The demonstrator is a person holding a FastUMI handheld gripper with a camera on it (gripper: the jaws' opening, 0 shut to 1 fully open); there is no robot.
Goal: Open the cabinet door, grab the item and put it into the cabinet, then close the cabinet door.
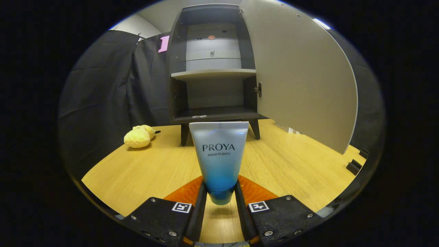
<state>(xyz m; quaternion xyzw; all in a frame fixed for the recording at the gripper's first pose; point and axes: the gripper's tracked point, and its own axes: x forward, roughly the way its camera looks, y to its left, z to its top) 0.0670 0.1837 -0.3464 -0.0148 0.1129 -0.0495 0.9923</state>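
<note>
While both fingers press its lower end, the gripper holds one tube upright, clear above the wooden table. Out at ten o'clock, one lumpy yellow toy lies on the tabletop. Dead ahead at twelve o'clock stands one dark cabinet, with one shelf inside and its one door swung wide towards two o'clock.
</note>
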